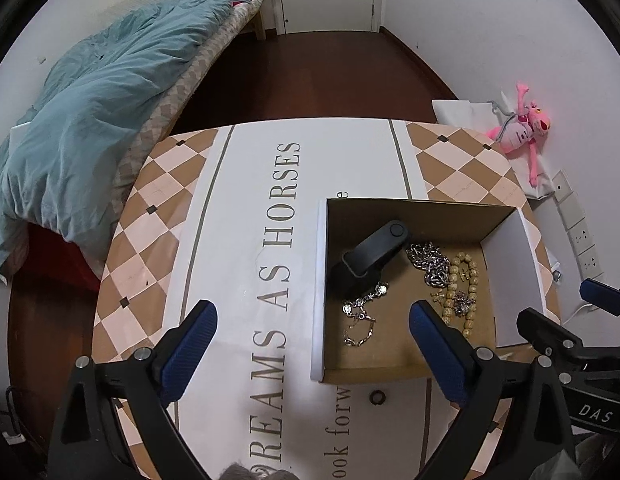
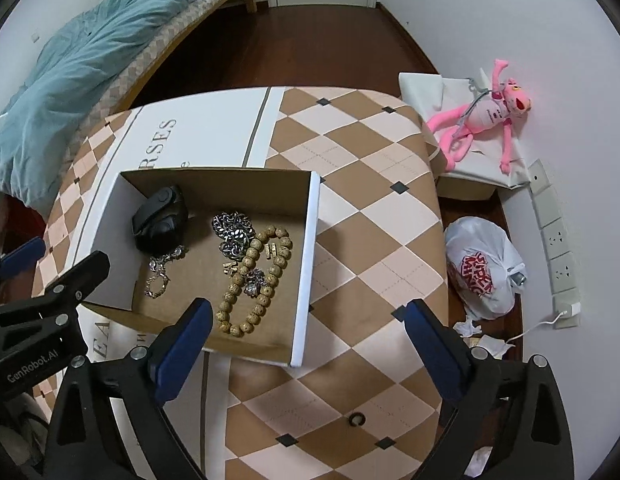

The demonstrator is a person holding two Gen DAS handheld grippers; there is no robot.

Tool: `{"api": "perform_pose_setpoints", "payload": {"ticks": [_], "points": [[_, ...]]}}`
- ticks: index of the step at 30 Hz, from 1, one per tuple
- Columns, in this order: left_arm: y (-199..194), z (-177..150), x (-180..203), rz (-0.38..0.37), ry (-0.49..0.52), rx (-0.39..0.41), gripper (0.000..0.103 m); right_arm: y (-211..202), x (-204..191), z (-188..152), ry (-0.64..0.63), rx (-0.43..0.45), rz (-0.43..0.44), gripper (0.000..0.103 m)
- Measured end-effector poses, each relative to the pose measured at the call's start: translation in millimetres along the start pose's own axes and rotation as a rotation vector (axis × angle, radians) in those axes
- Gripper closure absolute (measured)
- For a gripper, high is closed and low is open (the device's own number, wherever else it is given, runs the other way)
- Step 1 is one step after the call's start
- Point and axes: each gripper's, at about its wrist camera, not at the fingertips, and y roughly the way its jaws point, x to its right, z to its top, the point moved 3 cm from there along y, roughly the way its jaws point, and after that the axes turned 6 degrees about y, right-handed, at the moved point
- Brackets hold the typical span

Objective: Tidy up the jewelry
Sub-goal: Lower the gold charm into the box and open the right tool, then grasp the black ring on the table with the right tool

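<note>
An open cardboard box stands on the table. In it lie a black pouch, a thin silver bracelet, a heavy silver chain and a wooden bead string with small gold pieces. My left gripper is open and empty, above the box's left wall. My right gripper is open and empty, above the box's near right corner. A small dark ring lies on the table in front of the box.
The table has a checked cloth with a white lettered strip. A bed with a blue duvet is at the left. A pink plush toy, a white plastic bag and a power strip are on the right by the wall.
</note>
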Motion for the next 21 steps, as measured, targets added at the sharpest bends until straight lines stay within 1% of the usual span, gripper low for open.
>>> {"api": "perform_pose_setpoints", "payload": {"ticks": [3,7,10,14,16,18,21], "points": [[-12.5,-2.3,-1.2,0.000,-0.005,0.024,0.005,-15.8,-0.6,-2.8,0.005,0.033,-0.004,0.005],[-36.6,-4.7,-2.9,0.010,-0.009,0.079,0.005,-39.6,-2.9,-7.7,0.007,0.084,-0.008,0.005],[-54.3,-7.2,-4.9,0.014,-0.012,0.115,0.005,-56.7,-5.5,-11.5,0.011,0.115,0.005,0.005],[-71.5,-15.6,-9.5,0.011,-0.034,0.140,0.005,-77.4,-2.7,-24.0,0.029,0.146,0.024,0.005],[-74.5,-22.7,-9.3,0.016,-0.041,0.145,0.005,-78.8,4.1,-33.7,0.049,0.144,0.026,0.005],[-73.4,-33.2,-7.1,0.030,-0.042,0.143,0.005,-74.5,13.3,-44.1,0.069,0.140,0.007,0.005],[-57.7,-52.0,0.4,0.056,-0.035,0.103,0.005,-52.1,31.6,-65.4,0.107,0.096,-0.022,0.005]]}}
